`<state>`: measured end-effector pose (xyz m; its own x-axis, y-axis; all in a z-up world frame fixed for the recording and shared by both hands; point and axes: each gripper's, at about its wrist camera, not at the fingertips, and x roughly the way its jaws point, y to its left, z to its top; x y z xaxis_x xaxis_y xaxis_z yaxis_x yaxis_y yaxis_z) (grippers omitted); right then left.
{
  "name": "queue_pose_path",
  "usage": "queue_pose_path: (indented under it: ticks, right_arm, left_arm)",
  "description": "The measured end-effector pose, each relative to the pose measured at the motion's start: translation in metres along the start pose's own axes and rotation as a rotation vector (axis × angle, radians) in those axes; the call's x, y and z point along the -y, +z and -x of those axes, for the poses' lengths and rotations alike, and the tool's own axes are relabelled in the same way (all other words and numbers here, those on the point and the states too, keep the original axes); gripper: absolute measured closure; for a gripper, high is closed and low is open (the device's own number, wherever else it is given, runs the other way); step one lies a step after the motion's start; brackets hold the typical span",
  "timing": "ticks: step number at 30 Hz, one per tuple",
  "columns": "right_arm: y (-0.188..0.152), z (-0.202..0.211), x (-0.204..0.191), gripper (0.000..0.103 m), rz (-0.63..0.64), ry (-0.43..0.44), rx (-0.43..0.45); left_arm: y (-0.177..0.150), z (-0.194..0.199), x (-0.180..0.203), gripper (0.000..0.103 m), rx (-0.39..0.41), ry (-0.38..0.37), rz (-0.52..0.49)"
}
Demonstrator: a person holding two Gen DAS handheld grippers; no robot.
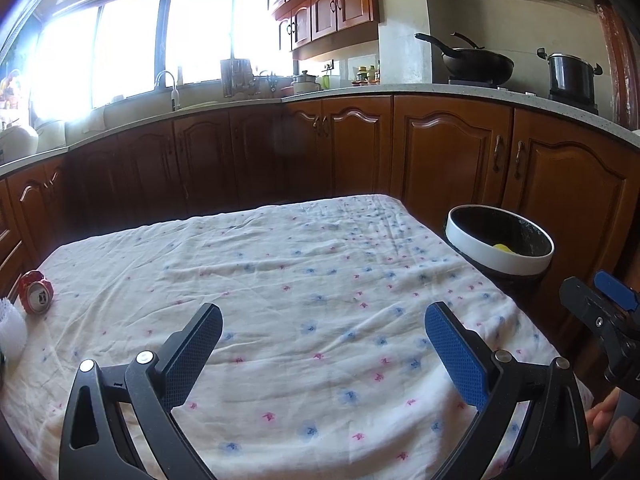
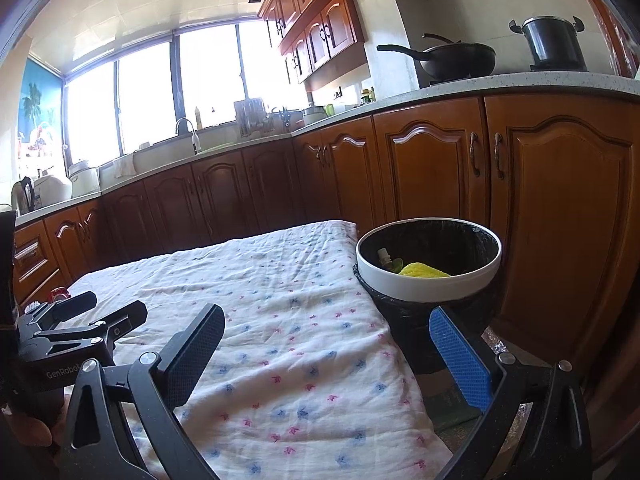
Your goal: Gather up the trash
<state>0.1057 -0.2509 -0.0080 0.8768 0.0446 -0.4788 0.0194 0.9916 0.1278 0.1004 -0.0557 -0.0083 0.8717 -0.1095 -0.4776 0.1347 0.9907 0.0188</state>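
Two grippers, one bin, one can. The left gripper (image 1: pixel 324 344) hangs over the near part of a table covered by a white cloth (image 1: pixel 304 280) printed with small blue and pink flowers; its two blue-padded fingers stand wide apart with nothing between them. The right gripper (image 2: pixel 328 348) sits at the table's right edge, its fingers likewise spread wide and empty, the left finger above the cloth, the right finger in front of the bin's side. Each gripper appears in the other's view: the right one at the right edge of the left wrist view, the left one at the lower left of the right wrist view, with parts of the person's fingers (image 1: pixel 604 420) visible below them.

One round trash bin (image 2: pixel 428 280), white-rimmed and lined with a black bag, stands just beside the table's far right corner, in front of the brown lower cabinets. Inside it lie one yellow crumpled item (image 2: pixel 424 270), a green piece and one small capped item; these last two are too small to identify.

One crushed red can (image 1: pixel 37 292) lies on its side on the cloth at the far left edge, its top end facing the camera. Just nearer, a white ribbed object (image 1: pixel 12 332) stands, cut off by the frame edge.

On the far counter: one black wok (image 1: pixel 478 64) and one dark lidded pot (image 1: pixel 570 76).
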Motion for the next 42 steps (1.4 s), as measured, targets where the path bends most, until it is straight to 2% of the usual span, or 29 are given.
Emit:
queue_pose_path:
  ticks: [42]
  right_arm:
    - [0.0017,0.0038,-0.0079,0.0,-0.007,0.01,0.005]
  left_arm:
    - [0.0012,0.003,-0.0023,0.001,0.004,-0.005,0.002]
